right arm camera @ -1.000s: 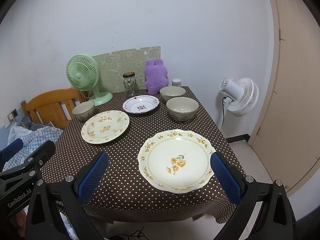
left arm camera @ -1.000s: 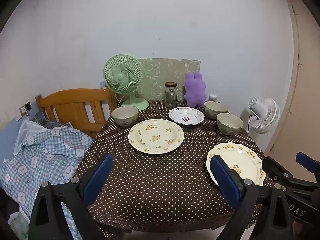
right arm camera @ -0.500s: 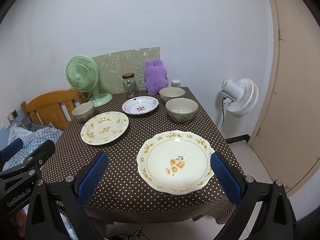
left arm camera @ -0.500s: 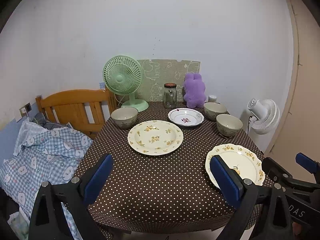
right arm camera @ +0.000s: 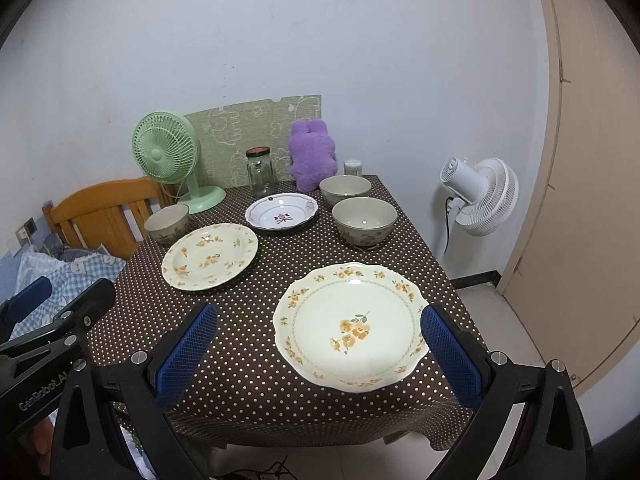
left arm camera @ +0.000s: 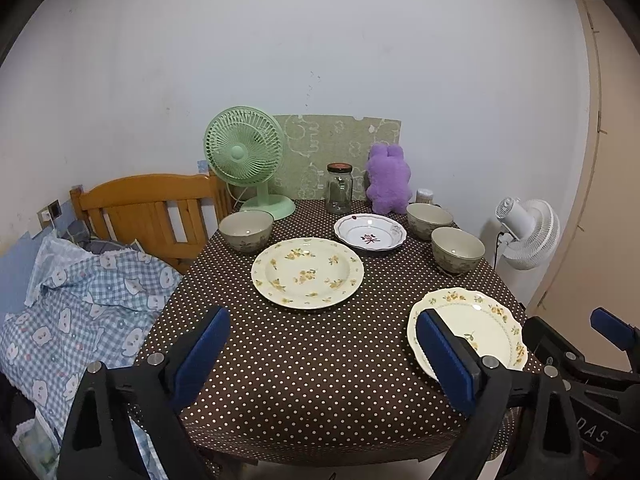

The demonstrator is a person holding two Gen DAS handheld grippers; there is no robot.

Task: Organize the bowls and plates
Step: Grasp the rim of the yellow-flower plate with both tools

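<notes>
Both the left gripper (left arm camera: 320,354) and right gripper (right arm camera: 318,346) are hovering wide-jawed and empty, the left's having just been narrowing slightly; the scalloped floral plate (right arm camera: 350,326) is lying nearest, well before the glass jar (right arm camera: 261,172), likely first for stacking.

Scalloped cream plate with yellow flower spray (right arm camera: 352,326): flat, upright, near front right table edge. Round cream plate with scattered yellow flowers (left arm camera: 307,273): flat, mid-table, left of centre, apart from others. Small white dish with maroon flower and rim line (left arm camera: 370,233): behind it, toward back. Three grey-green glazed bowls, upright, empty: one at left (left arm camera: 246,230) just behind round plate; two at right (right arm camera: 364,220) (right arm camera: 345,189), one behind other, close together.
</notes>
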